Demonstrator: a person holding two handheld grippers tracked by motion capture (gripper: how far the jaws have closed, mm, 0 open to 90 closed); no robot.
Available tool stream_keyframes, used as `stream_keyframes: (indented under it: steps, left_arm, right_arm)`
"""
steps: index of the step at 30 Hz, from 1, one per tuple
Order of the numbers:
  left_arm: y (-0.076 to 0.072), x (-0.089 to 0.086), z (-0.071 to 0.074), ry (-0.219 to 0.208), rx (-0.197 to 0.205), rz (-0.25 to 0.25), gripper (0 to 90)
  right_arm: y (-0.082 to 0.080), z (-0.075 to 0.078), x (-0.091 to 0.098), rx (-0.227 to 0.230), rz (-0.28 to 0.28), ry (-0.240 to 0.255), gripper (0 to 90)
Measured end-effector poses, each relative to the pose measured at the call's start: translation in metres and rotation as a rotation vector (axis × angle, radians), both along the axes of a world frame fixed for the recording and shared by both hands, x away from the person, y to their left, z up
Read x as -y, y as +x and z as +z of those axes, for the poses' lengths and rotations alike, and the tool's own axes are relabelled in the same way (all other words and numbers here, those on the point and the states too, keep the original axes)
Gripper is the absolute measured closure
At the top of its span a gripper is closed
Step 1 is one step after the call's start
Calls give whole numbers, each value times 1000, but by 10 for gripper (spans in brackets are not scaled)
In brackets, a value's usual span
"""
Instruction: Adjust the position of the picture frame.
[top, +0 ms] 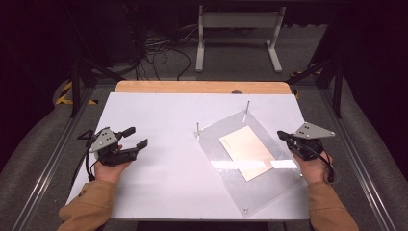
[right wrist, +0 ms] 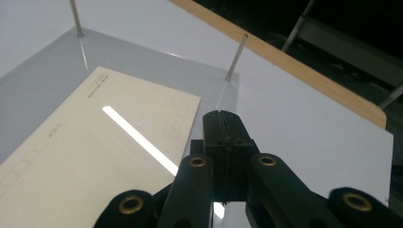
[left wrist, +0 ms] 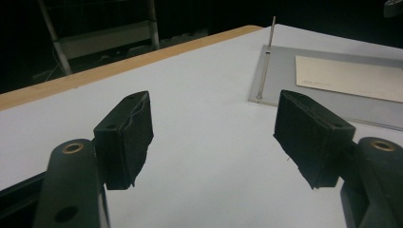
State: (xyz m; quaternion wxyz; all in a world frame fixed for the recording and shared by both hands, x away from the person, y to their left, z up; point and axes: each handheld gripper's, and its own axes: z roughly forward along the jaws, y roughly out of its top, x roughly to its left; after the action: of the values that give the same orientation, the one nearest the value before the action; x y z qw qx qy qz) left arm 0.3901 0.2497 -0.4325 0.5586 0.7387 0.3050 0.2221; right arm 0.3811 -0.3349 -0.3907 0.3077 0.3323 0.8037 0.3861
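Cream printed envelope [top: 247, 151] flat under clear acrylic sheet [top: 269, 185]

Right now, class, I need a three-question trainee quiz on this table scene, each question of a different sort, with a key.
1. True or false: the left tool has its jaws open.
2. What lies on the clear plate? A) scissors B) a cream envelope C) a cup
3. Fill in: the right tool sits at the plate's ___ edge in the high view.

Key: 1 true; 2 B; 3 right.
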Motion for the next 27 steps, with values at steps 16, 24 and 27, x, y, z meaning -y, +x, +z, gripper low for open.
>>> stream_keyframes:
  steps: [16, 24, 27]
  left_arm:
    - [2, 3, -1, 4, -9, -11, 293]
    - [4, 6, -1, 9, -10, -22, 296]
    - [6, 8, -1, 9, -13, -27, 296]
  right_arm:
    - [17, -27, 16, -230, -87, -31, 896]
    - [20, -38, 22, -288, -120, -45, 896]
    - [19, -40, 26, -308, -130, -42, 896]
